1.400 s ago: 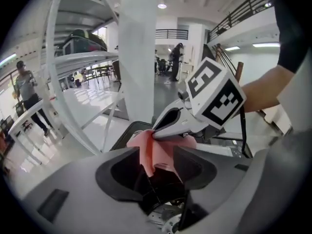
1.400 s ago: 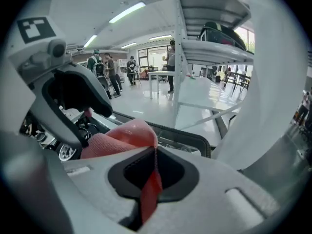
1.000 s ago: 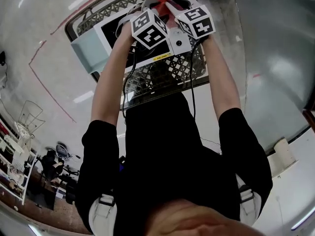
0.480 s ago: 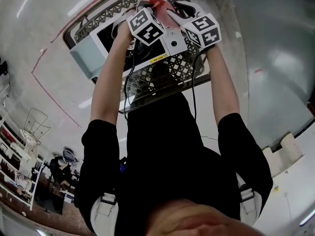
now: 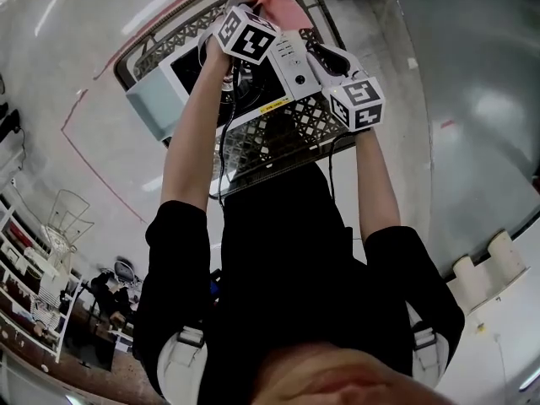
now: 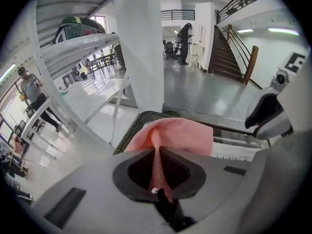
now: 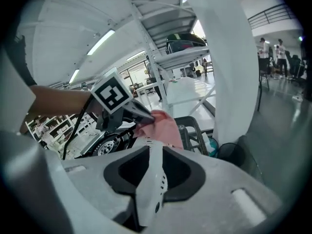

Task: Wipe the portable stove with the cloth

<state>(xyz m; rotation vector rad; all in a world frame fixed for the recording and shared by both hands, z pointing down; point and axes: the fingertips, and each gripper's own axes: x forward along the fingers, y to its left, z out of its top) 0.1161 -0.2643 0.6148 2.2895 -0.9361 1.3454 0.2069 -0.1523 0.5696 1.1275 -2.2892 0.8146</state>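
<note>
- Portable stove (image 5: 190, 70) sits in the black crate (image 5: 270, 137), at the upper centre of the head view.
- We see the pink cloth (image 6: 180, 135) pinched by the left hand-held gripper (image 6: 157, 177), whose jaws have just been closing, at the stove's far edge.
- Right hand-held gripper (image 7: 151, 179): jaws have just been closing, still narrowly parted and empty.
</note>
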